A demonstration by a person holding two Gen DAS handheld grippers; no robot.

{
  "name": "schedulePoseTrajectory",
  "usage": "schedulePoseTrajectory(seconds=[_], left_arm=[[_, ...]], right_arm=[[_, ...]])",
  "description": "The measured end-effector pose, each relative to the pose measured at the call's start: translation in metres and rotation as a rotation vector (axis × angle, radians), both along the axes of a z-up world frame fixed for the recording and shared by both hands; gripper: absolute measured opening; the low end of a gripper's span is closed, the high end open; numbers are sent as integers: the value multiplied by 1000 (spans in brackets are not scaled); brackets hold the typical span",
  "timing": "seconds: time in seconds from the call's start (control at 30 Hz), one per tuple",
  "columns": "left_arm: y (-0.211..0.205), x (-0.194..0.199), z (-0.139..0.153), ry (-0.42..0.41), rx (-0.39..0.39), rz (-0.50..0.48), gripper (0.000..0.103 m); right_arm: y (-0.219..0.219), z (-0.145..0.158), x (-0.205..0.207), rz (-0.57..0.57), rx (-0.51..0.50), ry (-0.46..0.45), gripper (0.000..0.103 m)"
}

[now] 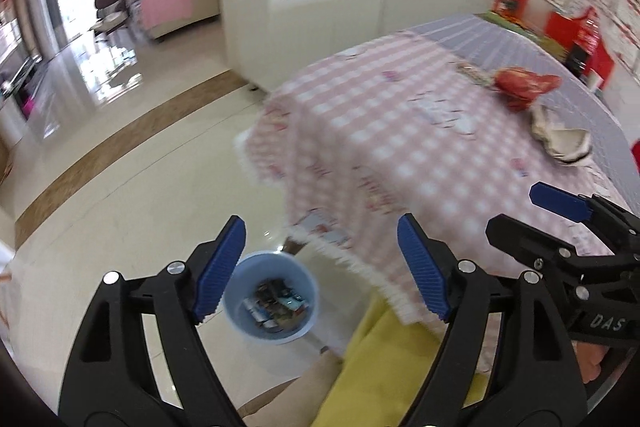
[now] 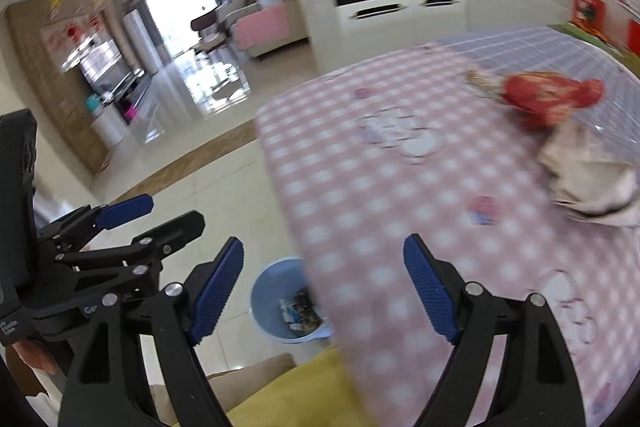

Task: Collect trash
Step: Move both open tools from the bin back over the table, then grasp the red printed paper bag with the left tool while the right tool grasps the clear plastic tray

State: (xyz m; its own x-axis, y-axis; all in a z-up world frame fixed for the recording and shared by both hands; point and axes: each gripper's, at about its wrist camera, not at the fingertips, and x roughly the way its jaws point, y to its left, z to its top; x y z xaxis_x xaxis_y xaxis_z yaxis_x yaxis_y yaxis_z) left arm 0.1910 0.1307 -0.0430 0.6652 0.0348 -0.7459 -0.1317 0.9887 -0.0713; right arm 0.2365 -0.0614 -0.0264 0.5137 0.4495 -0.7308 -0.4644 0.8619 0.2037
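A light blue bin (image 1: pixel 272 301) (image 2: pixel 286 305) stands on the tiled floor beside the table, with several wrappers inside it. My left gripper (image 1: pixel 320 267) hangs above it, open, nothing between its blue pads. My right gripper (image 2: pixel 323 289) is also open and empty, over the table's near edge; it shows at the right of the left wrist view (image 1: pixel 560 205). On the pink checked tablecloth (image 1: pixel 400 131) (image 2: pixel 400 187) lie a crumpled red bag (image 1: pixel 524 85) (image 2: pixel 548 99), a crumpled whitish paper (image 1: pixel 560 139) (image 2: pixel 588 183) and a strip-like wrapper (image 1: pixel 474 73) (image 2: pixel 484 83) beside the bag.
A yellow cushioned seat (image 1: pixel 384 367) (image 2: pixel 296 391) sits under the near table edge. A white cabinet (image 1: pixel 320 11) (image 2: pixel 384 11) stands beyond the table. Red boxes (image 1: pixel 576 39) line the far right wall. Glossy tiled floor (image 1: pixel 160 147) stretches left towards a living room.
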Motion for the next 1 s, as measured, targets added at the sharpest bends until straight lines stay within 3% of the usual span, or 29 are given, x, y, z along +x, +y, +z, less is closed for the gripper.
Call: schedulePoseTrajectory(seconds=[0.23,0.47,0.6,0.8,1.0], left_arm=[[-58,29,19,-53,-12,-137,86],[-128,76,32,-94,-20,-321,86],[-164,118,34,-87,-31,-399,86],[-211,179,25,-18,59,-460,86],[-243,229,19,-42,118,-498,86]], right_arm=[[-81,9,13,-207,15,-11,84],[-173,16,21,-419,78,-2,84],[-220,16,31,-528,111,48,84],[-267,12,47,-644,123,99,84],[-294,3,57,-707,121,147,84]])
